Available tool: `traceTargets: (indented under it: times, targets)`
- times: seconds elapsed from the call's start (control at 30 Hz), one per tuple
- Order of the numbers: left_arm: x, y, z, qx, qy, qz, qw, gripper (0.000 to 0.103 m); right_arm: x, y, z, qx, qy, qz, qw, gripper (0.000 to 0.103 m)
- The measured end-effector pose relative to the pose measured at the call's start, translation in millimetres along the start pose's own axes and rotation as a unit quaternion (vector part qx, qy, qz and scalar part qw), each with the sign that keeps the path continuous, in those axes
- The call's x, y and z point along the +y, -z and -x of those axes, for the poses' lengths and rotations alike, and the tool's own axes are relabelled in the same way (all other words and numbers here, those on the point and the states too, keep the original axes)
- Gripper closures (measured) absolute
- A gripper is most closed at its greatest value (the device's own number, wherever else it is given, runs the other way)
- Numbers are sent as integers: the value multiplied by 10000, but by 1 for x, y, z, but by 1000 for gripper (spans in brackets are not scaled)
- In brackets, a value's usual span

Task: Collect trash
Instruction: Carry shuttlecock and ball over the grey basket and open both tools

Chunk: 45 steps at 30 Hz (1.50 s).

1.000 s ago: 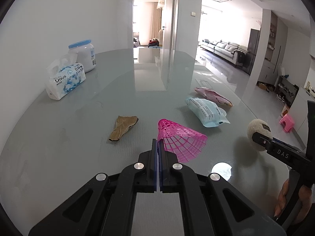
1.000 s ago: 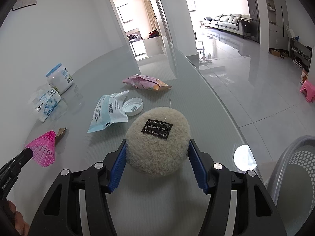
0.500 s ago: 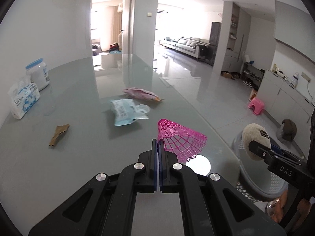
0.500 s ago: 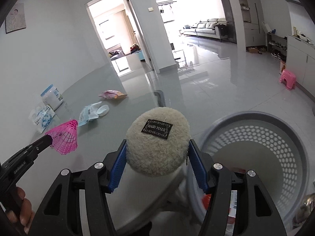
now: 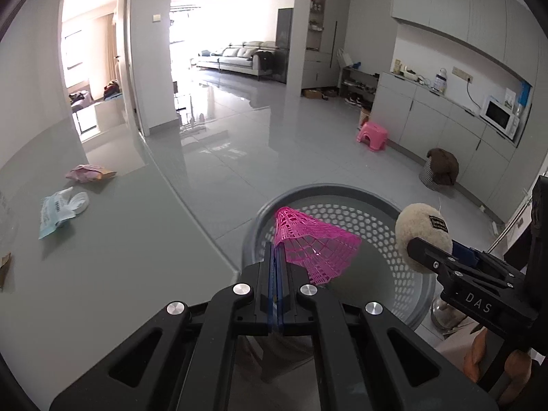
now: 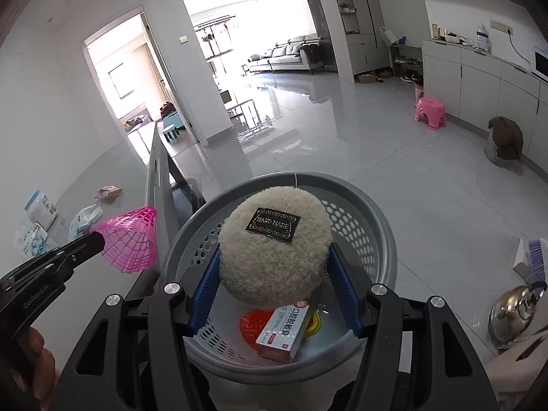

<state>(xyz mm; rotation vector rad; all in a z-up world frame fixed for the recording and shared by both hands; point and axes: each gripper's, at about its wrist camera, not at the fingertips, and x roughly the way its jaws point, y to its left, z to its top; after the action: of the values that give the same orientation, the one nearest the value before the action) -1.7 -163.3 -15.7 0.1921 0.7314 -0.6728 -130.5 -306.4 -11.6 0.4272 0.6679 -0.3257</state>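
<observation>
My left gripper [image 5: 277,257] is shut on the rim of a pink mesh cone [image 5: 313,245], holding it over the near edge of a grey perforated basket [image 5: 346,193] on the floor. The same pink mesh cone [image 6: 132,241] shows left of the basket [image 6: 373,219] in the right wrist view. My right gripper [image 6: 274,267] is shut on a round beige fuzzy puff [image 6: 274,243] with a black label, held above the basket's opening. The puff [image 5: 423,231] appears at the right in the left wrist view. Inside the basket lie a red-and-white box [image 6: 282,330] and an orange item [image 6: 251,325].
The grey table [image 5: 113,239] lies to the left with a light-blue packet [image 5: 54,210], a pink wrapper [image 5: 89,173] and a white lid [image 5: 78,202]. A tissue pack [image 6: 32,239] and jar [image 6: 39,207] stand farther back. A metal kettle [image 6: 513,311] and pink stool [image 6: 430,111] are on the floor.
Both grippers swung right, off the table and over the basket, still carrying the cone and the puff. The basket now fills the foreground of both views.
</observation>
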Motion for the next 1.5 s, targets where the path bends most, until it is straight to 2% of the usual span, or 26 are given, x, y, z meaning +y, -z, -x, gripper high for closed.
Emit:
traceTargets:
  times: [0.23, 0.53, 0.9, 0.97, 1.03, 1.13, 1.2, 1.23, 1.5]
  targets:
    - [-28, 1, -36, 360, 316, -175, 9987, 101, -18, 5, -8, 185, -7, -111, 9998, 44]
    - [-20, 5, -68, 760, 252, -130, 9967, 101, -9, 11, -28, 481, -87, -176, 9987, 44]
    - [-16, 5, -67, 805, 192, -65, 9966, 97, -20, 9, -41, 628, -169, -314, 9974, 44]
    - [-15, 4, -66, 816, 188, -42, 9965, 97, -20, 9, -40, 580, -157, -336, 9976, 42]
    - [-14, 4, -64, 807, 193, -7, 9966, 97, -22, 9, -37, 533, -186, -360, 9978, 35]
    - [-13, 4, -60, 766, 167, 8, 9969, 80, -23, 8, -35, 489, -206, -391, 9978, 28]
    - [-11, 4, -56, 687, 109, 41, 9976, 55, -24, 7, -33, 464, -203, -397, 9979, 28]
    - [-9, 4, -54, 633, 92, 69, 9979, 52, -24, 7, -32, 445, -206, -407, 9980, 28]
    - [1, 5, -47, 614, 27, 197, 9979, 50, -19, 6, -29, 389, -263, -388, 9981, 28]
